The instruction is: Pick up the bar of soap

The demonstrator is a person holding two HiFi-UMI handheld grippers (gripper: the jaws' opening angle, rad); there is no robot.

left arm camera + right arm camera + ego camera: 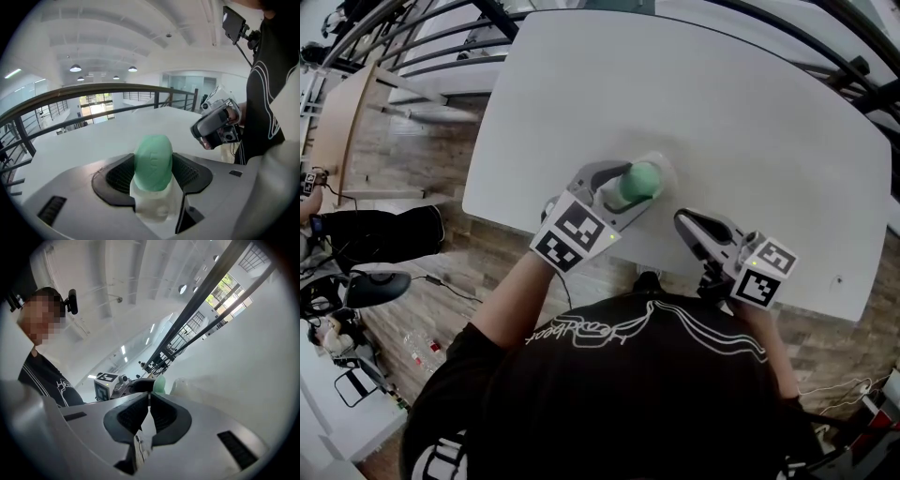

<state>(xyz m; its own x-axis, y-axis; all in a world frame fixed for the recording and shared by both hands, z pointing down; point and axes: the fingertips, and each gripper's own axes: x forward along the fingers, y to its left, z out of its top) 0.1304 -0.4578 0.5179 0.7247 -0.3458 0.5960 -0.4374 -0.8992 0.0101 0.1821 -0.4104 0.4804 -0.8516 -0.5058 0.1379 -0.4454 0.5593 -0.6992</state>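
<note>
A rounded green bar of soap [643, 178] sits near the table's front edge, over a pale white dish [662, 165]. My left gripper [630, 193] is shut on it, one jaw on each side. In the left gripper view the soap [153, 161] stands upright between the dark pads, with the white dish [154, 204] just beneath it. I cannot tell whether soap and dish touch. My right gripper [687, 223] hovers at the table's front edge to the right, shut with nothing in it. The right gripper view [149, 398] shows its pads meeting, with the soap [160, 384] and dish [185, 385] beyond.
The white table [722, 112] has a rounded front-left corner and drops to a wooden floor [412, 169]. A black railing [70, 91] runs behind the table. A small dark speck [838, 278] lies near the right front edge.
</note>
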